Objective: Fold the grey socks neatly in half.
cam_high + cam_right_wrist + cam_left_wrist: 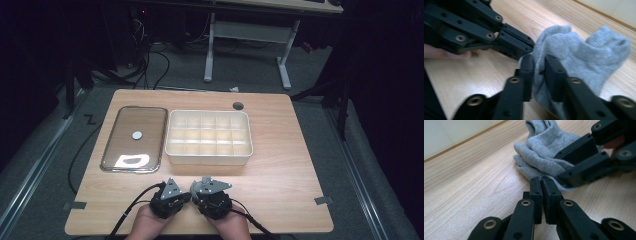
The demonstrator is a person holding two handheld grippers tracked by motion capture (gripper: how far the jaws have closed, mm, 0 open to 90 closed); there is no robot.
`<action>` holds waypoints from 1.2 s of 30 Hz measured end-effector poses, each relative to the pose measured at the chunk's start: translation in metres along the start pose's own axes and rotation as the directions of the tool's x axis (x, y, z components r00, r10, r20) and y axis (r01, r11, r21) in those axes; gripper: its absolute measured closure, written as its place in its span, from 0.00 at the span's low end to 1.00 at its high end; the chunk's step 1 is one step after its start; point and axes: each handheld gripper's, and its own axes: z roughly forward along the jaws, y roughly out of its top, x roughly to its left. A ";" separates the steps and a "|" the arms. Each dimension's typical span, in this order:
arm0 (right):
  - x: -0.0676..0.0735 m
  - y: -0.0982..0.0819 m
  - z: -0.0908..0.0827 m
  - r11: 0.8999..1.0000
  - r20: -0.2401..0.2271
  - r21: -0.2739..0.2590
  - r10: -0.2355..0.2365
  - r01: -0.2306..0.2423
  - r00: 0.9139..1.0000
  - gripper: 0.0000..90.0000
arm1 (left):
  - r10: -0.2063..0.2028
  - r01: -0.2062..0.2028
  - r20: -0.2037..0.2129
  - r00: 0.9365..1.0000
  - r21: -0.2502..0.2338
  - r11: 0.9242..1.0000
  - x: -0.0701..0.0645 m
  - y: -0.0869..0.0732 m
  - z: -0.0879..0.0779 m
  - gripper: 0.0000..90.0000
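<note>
On the wooden table, a divided tray sits far; my left claw is clenched beside the grey sock, my right claw grasping it.

Two tools, the left tool and the right tool, side by side, one in each hand. One grey sock, bunched between them. One bench. Ahead of the tools: one tray with fifteen cells, and one lid left of it with one knob.
</note>
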 end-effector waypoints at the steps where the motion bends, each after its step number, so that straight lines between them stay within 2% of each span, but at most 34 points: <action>1: 0.000 0.001 -0.004 1.000 0.007 -0.010 0.000 0.000 1.000 0.77 | 0.001 -0.001 0.001 1.000 0.001 1.000 0.000 0.000 0.000 0.95; 5: -0.004 -0.001 -0.023 0.995 0.031 -0.086 0.043 -0.040 0.999 0.73 | -0.001 0.001 0.000 1.000 -0.002 1.000 0.000 0.000 0.000 0.93; 9: -0.011 -0.007 -0.036 0.988 0.089 -0.137 0.081 -0.069 0.993 0.84 | -0.002 0.002 -0.003 1.000 -0.001 1.000 0.000 0.000 0.000 0.92; 13: -0.015 -0.013 -0.026 0.991 0.100 -0.094 0.100 -0.091 0.990 0.92 | 0.001 -0.001 -0.004 1.000 -0.001 1.000 -0.001 0.000 0.000 0.92; 15: -0.011 -0.014 -0.017 0.995 0.119 -0.066 0.085 -0.078 0.989 0.94 | 0.003 -0.003 -0.004 1.000 0.000 1.000 -0.002 0.000 0.000 0.93; 17: -0.008 -0.014 -0.010 0.996 0.112 -0.052 0.076 -0.070 0.991 0.96 | 0.007 -0.007 -0.010 1.000 0.001 1.000 -0.002 0.000 0.000 0.94; 21: 0.001 -0.012 -0.002 0.996 0.058 -0.068 0.059 -0.055 0.997 0.98 | 0.008 -0.008 -0.010 1.000 0.002 1.000 -0.002 0.000 0.000 0.97; 24: 0.008 -0.011 0.001 0.998 0.053 -0.066 0.023 -0.020 0.998 0.98 | 0.013 -0.013 -0.008 1.000 0.003 1.000 -0.002 0.000 0.000 0.98; 29: 0.007 -0.014 0.003 0.997 0.046 -0.076 0.028 -0.024 0.999 0.99 | 0.008 -0.008 -0.013 1.000 0.000 1.000 -0.001 0.000 0.000 0.97; 31: 0.007 -0.014 0.003 0.997 0.045 -0.079 0.028 -0.025 0.999 0.99 | -0.001 0.000 -0.029 1.000 -0.023 1.000 0.001 0.000 -0.002 0.94; 33: 0.007 -0.015 0.004 0.996 0.043 -0.084 0.024 -0.020 0.999 0.99 | -0.028 0.024 -0.047 0.998 -0.077 0.997 0.005 0.003 -0.010 0.94; 35: 0.006 -0.015 0.004 0.996 0.042 -0.085 0.020 -0.017 0.999 0.99 | -0.056 0.050 -0.040 0.998 -0.135 0.990 0.008 0.010 -0.018 0.97; 36: 0.006 -0.015 0.004 0.996 0.040 -0.086 0.020 -0.016 0.999 0.99 | -0.069 0.063 -0.029 0.997 -0.170 0.983 0.008 0.013 -0.023 1.00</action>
